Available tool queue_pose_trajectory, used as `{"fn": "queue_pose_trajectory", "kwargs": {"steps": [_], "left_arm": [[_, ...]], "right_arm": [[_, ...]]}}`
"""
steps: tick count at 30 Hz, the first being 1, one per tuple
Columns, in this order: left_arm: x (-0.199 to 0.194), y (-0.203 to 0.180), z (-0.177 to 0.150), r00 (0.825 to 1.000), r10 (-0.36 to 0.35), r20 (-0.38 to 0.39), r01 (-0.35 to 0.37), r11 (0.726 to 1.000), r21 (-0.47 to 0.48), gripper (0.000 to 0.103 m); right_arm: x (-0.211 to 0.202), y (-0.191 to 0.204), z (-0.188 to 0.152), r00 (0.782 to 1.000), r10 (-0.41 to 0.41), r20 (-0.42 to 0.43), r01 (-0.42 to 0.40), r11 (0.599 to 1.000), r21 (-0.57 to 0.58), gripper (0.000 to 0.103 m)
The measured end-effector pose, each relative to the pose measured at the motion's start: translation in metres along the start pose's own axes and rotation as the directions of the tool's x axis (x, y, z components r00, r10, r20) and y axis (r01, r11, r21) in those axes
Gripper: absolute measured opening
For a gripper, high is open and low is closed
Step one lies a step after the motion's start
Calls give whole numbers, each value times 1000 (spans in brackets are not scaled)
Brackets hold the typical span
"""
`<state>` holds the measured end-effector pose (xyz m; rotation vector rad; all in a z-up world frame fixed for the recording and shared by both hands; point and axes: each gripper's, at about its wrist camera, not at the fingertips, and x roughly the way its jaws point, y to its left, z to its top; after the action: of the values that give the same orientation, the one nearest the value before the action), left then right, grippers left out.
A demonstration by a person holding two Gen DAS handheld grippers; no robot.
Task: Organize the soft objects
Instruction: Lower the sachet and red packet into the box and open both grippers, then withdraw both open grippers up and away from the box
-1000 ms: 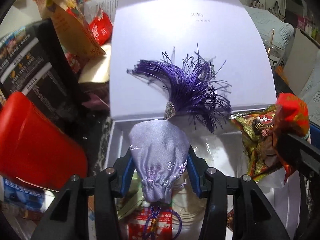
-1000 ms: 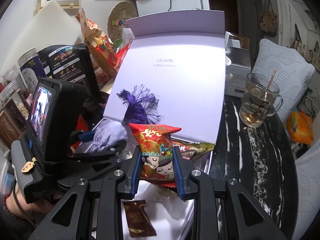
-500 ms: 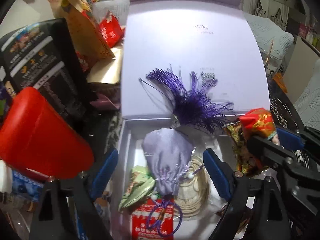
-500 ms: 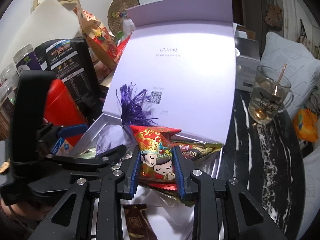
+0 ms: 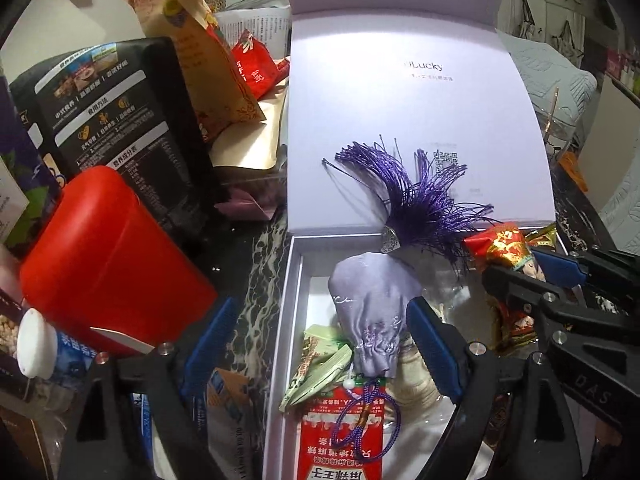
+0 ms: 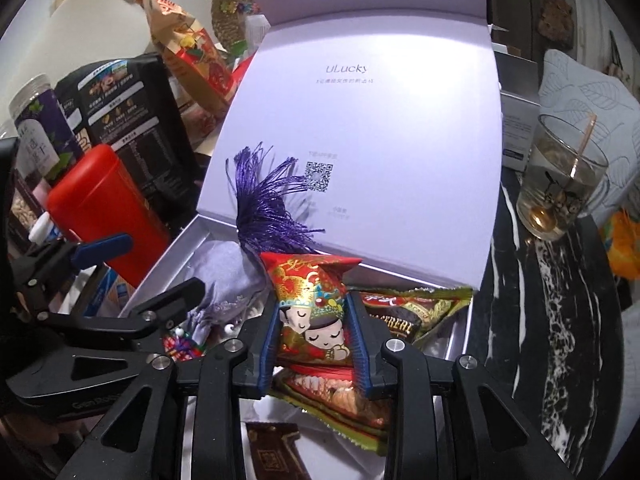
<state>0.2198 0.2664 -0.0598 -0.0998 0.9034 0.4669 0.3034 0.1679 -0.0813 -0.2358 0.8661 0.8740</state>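
My left tongs [image 5: 320, 344] have just spread wide, leaving the lilac pouch [image 5: 370, 312] lying free in the white box [image 5: 294, 280] near its hinge edge, while my right tongs [image 6: 314, 344] pinch the red snack packet [image 6: 316, 312] over the box's right side.

Satiny lilac cloth pouch [image 5: 370, 312] at frame centre; glossy crinkled foil snack packet [image 6: 310, 312]; matt white card box [image 5: 294, 280]; polished black marble surface [image 6: 560, 320]; clear glass cup [image 6: 560, 184] right.

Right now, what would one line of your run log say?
left gripper: open, jaws just opened, lavender pouch lying in box | right gripper: shut on red snack packet, over box
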Motion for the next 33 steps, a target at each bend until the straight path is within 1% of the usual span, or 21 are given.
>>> {"fn": "queue_pose_trajectory", "kwargs": {"steps": [5,6,8,9,10,12,13,16,20,25,28,33], "left_arm": [[3,0,0,1000,16,1,-16,1000,5,87],[4,2,0,1000,21,-1,-21,1000,4,87],[8,4,0,999,31,-5,-31,1000,1,87],[9,6,0,999,38,-10,-38,999,-1,87],[10,7,1,999,41,-15,-41,999,-5,87],[12,10,1,999,31,-20,-32,999,-15,87],[12,11,1,999,24,-22,-24,999,-20,87],[10,8,2,1000,22,-19,-22,1000,-18,87],[3,3,5,1000,15,-3,-15,1000,0,87],[-7,-2,12,1000,-12,19,11,1000,12,87],[-14,-7,15,999,-22,32,21,1000,21,87],[-34,-12,22,996,-54,75,53,998,21,87]], "right_arm": [[5,0,4,1000,-9,-17,9,1000,-7,36],[5,1,5,1000,-17,-22,17,1000,-11,39],[7,1,7,999,-32,-39,32,999,-14,45],[8,1,9,998,-27,-51,26,1000,-11,51],[8,0,10,998,-15,-63,15,1000,-8,59],[8,1,13,997,4,-82,-5,1000,-5,67],[7,3,15,996,-3,-85,2,1000,-13,71],[0,8,18,996,-63,-65,60,997,-40,73],[-10,4,18,996,-82,-45,81,996,-32,73],[-22,-4,18,991,-122,-44,121,992,-39,73],[-30,-6,18,990,-134,-44,132,990,-42,73],[-51,-9,21,992,-129,-1,129,991,-24,72]]}}
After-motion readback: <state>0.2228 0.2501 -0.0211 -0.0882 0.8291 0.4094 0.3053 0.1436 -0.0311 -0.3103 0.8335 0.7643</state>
